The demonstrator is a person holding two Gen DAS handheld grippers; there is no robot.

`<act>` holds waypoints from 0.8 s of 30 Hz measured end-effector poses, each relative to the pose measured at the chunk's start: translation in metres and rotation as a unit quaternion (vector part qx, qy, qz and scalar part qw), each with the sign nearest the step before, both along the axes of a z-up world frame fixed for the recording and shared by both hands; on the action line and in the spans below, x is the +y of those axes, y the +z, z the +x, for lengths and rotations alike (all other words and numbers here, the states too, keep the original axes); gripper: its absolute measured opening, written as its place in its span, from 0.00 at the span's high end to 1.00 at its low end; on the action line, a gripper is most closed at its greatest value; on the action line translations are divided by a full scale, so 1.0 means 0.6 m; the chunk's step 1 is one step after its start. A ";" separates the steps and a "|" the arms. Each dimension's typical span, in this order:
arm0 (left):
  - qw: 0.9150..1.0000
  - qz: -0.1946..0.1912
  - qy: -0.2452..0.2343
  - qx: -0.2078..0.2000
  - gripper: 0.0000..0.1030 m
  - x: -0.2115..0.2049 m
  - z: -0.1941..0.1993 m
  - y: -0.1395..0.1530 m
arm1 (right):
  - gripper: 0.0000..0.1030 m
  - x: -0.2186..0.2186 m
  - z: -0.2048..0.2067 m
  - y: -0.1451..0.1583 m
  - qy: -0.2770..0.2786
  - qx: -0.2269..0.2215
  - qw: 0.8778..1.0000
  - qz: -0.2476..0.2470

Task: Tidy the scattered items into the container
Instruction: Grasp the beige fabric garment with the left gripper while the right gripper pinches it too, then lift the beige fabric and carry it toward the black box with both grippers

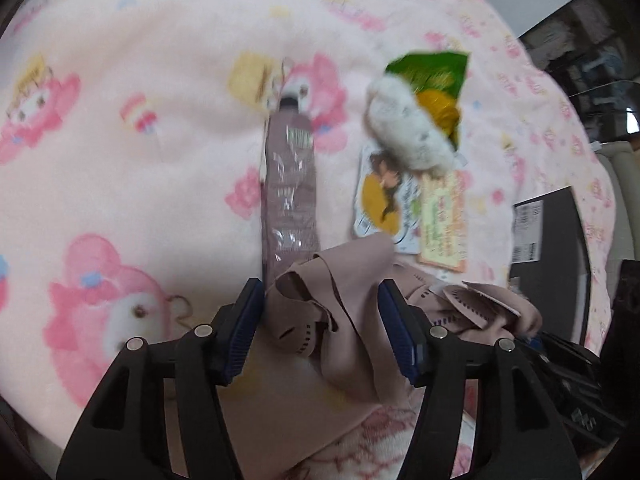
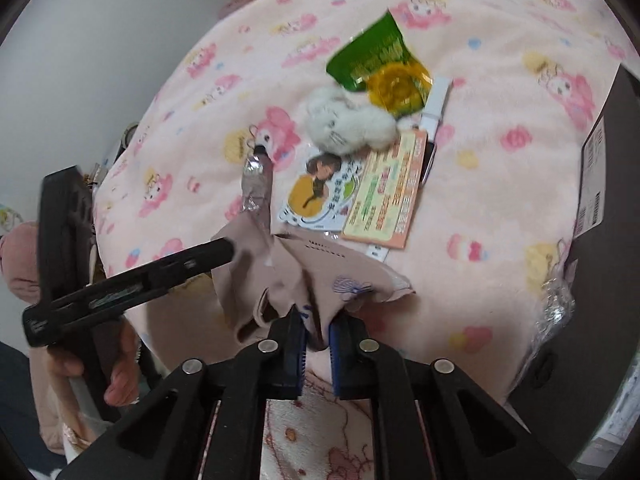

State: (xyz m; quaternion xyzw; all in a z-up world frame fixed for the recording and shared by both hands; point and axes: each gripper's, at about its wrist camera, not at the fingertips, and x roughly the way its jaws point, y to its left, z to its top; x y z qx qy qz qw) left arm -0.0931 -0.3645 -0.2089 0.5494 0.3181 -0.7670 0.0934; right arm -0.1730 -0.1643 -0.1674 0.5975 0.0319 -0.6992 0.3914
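Note:
A beige cloth garment (image 1: pixel 344 300) (image 2: pixel 320 280) lies crumpled on the pink blanket near me. My left gripper (image 1: pixel 322 312) is open, its blue pads (image 1: pixel 240 336) either side of the cloth. My right gripper (image 2: pixel 317 340) is shut on the cloth's near edge. Beyond lie a mauve folded umbrella (image 1: pixel 290 184) (image 2: pixel 258 188), a white plush toy (image 1: pixel 404 128) (image 2: pixel 348 124), a green snack packet (image 1: pixel 436 80) (image 2: pixel 380 64), a sticker card (image 1: pixel 384 200) (image 2: pixel 316 192) and an orange card (image 1: pixel 442 220) (image 2: pixel 384 196).
A dark box (image 1: pixel 548 240) (image 2: pixel 600 220) stands at the right on the pink cartoon blanket (image 1: pixel 120 160) (image 2: pixel 500 184). A white and dark slim object (image 2: pixel 434 116) lies behind the cards. The left gripper's body (image 2: pixel 120 280) and the hand show at the left of the right wrist view.

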 end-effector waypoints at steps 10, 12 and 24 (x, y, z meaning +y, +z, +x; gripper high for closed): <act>0.998 0.007 -0.063 0.011 0.91 0.070 0.010 0.018 | 0.92 -0.039 0.008 -0.018 0.037 -0.002 0.999 -0.002; 0.997 0.012 -0.069 0.024 0.91 0.080 0.018 0.032 | 0.93 -0.036 0.021 -0.004 0.043 0.007 0.999 -0.009; 0.988 0.022 -0.107 0.107 0.91 0.149 0.023 0.159 | 0.93 0.037 0.042 0.116 0.014 0.054 0.996 -0.066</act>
